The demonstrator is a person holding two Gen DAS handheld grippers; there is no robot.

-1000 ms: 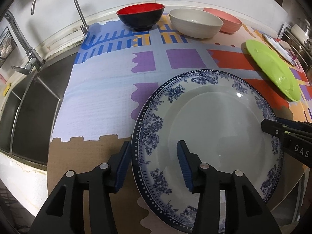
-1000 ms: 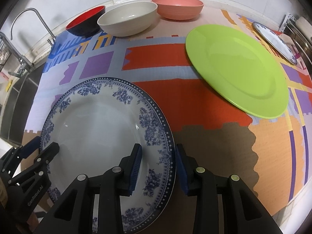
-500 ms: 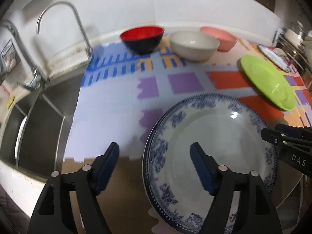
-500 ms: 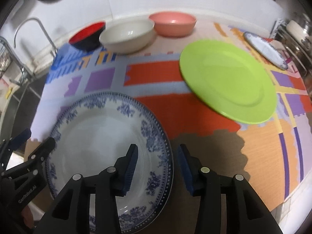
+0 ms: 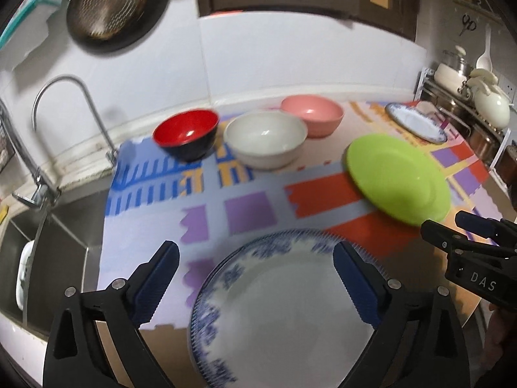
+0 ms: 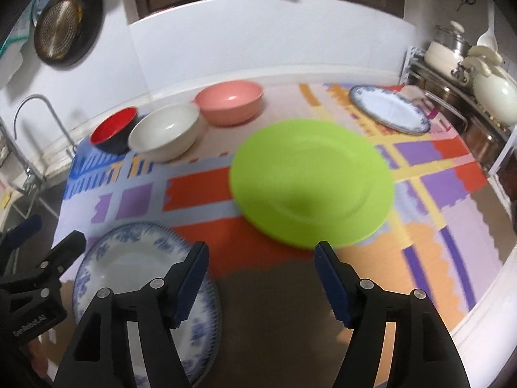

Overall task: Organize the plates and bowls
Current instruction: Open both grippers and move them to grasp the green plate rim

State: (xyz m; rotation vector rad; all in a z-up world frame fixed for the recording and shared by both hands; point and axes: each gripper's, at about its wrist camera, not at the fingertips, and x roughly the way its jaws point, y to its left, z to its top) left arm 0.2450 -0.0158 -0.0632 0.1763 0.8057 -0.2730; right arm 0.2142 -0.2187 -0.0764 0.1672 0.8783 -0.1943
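A large blue-and-white floral plate [image 5: 284,307] [image 6: 129,258] lies flat at the counter's near edge. My left gripper [image 5: 255,274] hovers open above it, its jaws wide apart and holding nothing. My right gripper [image 6: 260,258] is open too, to the right of that plate and just short of the green plate [image 6: 310,184] [image 5: 397,177]. At the back stand a red bowl [image 5: 185,132], a white bowl [image 5: 265,139] and a pink bowl [image 5: 311,113]. A small blue-rimmed plate [image 6: 387,110] lies at the back right.
A colourful patterned mat [image 5: 245,207] covers the counter. To the left are a steel sink [image 5: 48,242] and a tall faucet [image 5: 64,97]. A rack with pots [image 6: 468,103] stands at the far right. A pan [image 5: 110,3] hangs on the wall.
Both grippers have opened, released the rim of the blue-and-white plate, and pulled back and upward. The plate now lies on the counter by itself.
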